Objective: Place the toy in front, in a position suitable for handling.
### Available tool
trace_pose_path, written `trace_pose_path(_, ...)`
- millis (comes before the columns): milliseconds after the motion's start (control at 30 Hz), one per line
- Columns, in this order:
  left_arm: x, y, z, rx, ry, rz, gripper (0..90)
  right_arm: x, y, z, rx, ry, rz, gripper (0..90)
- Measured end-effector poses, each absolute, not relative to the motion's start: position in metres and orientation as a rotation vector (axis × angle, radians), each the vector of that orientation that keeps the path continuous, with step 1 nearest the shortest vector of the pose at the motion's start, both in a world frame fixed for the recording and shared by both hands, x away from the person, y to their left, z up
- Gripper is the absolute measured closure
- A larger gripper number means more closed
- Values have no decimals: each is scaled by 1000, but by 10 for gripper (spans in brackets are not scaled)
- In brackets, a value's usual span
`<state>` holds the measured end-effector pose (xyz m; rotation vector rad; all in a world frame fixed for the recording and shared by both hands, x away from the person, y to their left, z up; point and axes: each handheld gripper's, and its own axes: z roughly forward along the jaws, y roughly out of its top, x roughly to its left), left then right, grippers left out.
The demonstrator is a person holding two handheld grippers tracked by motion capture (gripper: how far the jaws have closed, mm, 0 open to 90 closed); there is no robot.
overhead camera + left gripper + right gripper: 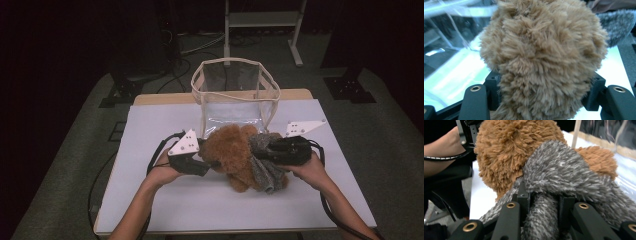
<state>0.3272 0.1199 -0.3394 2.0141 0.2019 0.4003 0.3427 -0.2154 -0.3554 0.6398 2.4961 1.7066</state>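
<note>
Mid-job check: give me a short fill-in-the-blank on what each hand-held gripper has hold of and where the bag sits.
The left hand-held gripper is closed on the ____ teddy bear.
The right hand-held gripper pinches the bear's fuzzy ____ garment.
The clear bag stands ____ the bear, toward the table's far edge.
The bag's top is ____.

Missing words: brown; grey; behind; open

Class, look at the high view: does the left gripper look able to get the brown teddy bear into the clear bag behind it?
Probably yes. The left gripper grips the teddy bear, the clear bag stands open-topped just behind, nothing between. The right gripper, clamped on the grey fabric, must come along.
</note>
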Motion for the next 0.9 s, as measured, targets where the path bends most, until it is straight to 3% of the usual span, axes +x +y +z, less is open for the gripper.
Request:
trace_pose_path(333, 312, 120, -271, 2065, 68, 521, 355, 334, -202, -328, 546, 2430, 1863, 691)
trace_pose_path(600, 319, 106, -289, 2034, 76, 481, 343, 334, -227, -322, 590, 2415, 1778, 691)
trace_pose_path(767, 327, 78, -285, 2012, 55, 490, 318, 336, -239, -265, 535, 2409, 1701, 690)
trace_pose_path(800, 329, 68, -283, 2012, 42, 496, 318, 339, -236, -235, 491, 2412, 1674, 689)
trace_pose_path(900, 331, 52, -280, 2023, 20, 497, 317, 343, -224, -212, 446, 2455, 1568, 689)
